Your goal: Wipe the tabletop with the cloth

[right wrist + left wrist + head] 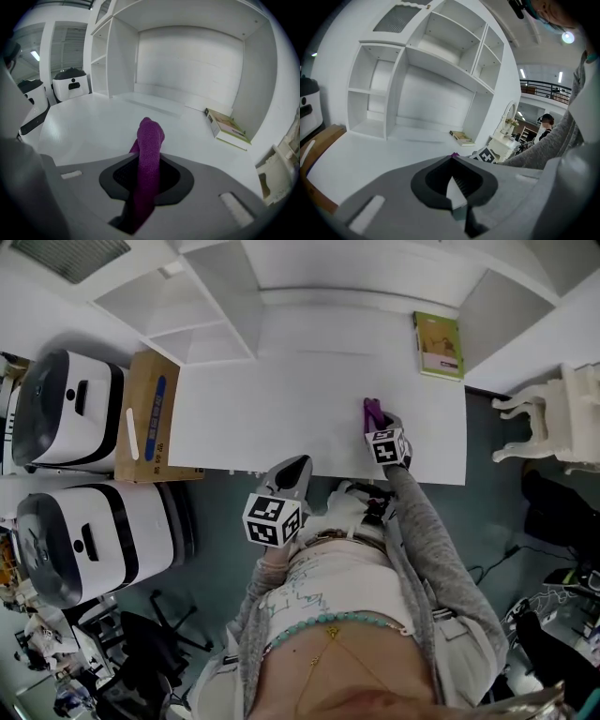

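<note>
Right gripper view: cloth (pixel 150 138) is clamped in right gripper (pixel 146 163); it should be pressed flat on tabletop (pixel 89 133) ahead, swept evenly.

The white tabletop (pixel 281 418) carries a green book (pixel 439 345) lying flat at its far right corner

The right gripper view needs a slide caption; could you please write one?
Right gripper shut on a purple fuzzy cloth over the white tabletop.
</note>
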A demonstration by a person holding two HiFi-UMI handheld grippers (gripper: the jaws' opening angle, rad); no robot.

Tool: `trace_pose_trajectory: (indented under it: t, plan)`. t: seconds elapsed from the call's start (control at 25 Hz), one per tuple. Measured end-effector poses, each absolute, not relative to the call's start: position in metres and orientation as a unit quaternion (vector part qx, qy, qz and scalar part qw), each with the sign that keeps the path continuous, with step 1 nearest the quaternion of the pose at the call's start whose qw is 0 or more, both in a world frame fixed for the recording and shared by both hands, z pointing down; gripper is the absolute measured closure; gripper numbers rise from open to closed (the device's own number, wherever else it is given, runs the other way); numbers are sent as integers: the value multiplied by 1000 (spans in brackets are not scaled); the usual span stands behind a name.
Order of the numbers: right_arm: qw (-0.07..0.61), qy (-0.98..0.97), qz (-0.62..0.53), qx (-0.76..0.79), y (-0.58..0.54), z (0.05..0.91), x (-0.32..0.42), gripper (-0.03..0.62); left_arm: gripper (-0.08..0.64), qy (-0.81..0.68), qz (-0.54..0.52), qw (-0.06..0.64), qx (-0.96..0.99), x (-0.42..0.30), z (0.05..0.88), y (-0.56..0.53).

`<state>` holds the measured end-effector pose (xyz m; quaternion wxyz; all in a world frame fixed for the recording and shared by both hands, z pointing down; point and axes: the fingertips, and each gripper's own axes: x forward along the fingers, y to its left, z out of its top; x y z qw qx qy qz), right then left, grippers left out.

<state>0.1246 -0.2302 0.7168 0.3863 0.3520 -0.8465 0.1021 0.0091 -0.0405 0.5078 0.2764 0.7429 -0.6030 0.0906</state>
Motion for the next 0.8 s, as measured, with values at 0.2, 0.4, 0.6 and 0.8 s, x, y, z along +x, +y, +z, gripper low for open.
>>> trace_pose_trajectory:
  t: [0.2,0.4,0.6,0.8]
  plan:
    - [387,-844,104,356,-230,717,124,514,560,-595,86,254,758,-2,498,-52]
    - [385,-829,107,392,-231,716,124,514,560,-557,102,256,783,-27,499,-55]
    - [383,-810,110,430,-230,718,126,515,560,-533,110,256,799,-52,502,-56]
    - [379,-802,112,447,-229,716,116,515,560,-515,112,263,808,-68,508,-51]
